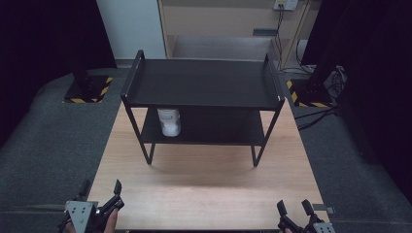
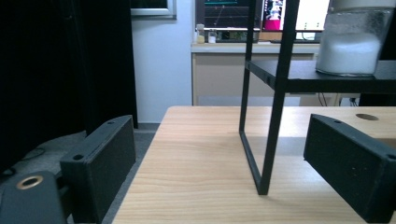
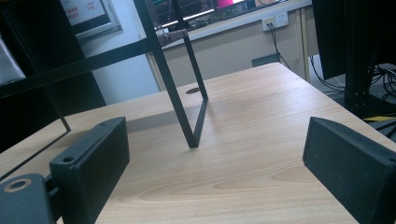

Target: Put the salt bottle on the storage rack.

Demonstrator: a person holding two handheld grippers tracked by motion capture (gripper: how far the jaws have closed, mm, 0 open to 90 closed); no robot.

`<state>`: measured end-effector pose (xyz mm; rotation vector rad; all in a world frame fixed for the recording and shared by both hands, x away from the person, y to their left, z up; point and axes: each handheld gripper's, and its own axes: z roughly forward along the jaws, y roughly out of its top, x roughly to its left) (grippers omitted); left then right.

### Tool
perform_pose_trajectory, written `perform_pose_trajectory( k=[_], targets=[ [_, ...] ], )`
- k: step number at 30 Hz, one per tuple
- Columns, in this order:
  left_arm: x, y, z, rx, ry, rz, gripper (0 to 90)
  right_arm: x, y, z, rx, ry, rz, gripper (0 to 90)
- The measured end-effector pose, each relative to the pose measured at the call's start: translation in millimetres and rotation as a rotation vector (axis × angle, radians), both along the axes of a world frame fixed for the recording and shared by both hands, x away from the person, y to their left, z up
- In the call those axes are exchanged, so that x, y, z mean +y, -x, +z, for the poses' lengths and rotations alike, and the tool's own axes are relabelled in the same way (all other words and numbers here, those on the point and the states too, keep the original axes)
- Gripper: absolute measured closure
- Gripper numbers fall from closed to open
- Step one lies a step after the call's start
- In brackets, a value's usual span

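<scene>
While both sit apart | tools (image 1: 101,193) (image 1: 295,207): 2 | rack (image 1: 204,82): 1 | jar (image 1: 169,121): 1

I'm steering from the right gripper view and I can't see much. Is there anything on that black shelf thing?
Observer: Yes. A clear jar with white powder stands on the lower shelf, toward its left end in the high view.
Operator: Is the top shelf holding something too?
Observer: No, the top shelf is bare.
Operator: Where's my other tool?
Observer: The left tool is at the near left corner of the table, jaws apart, holding nothing.
Operator: And mine?
Observer: The right tool is at the near right edge, also open.
</scene>
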<state>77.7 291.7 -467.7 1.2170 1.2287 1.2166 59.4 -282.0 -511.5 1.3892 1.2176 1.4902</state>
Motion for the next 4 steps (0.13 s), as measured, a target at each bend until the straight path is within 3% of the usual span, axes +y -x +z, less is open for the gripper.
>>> perform_pose_trajectory(
  k=[4],
  targets=[
    [-2.1,3.4,1.2,-0.001,0.007,-0.005,7.6,-0.4,3.4,2.4,-0.011,0.003,0.005,7.1]
  ],
)
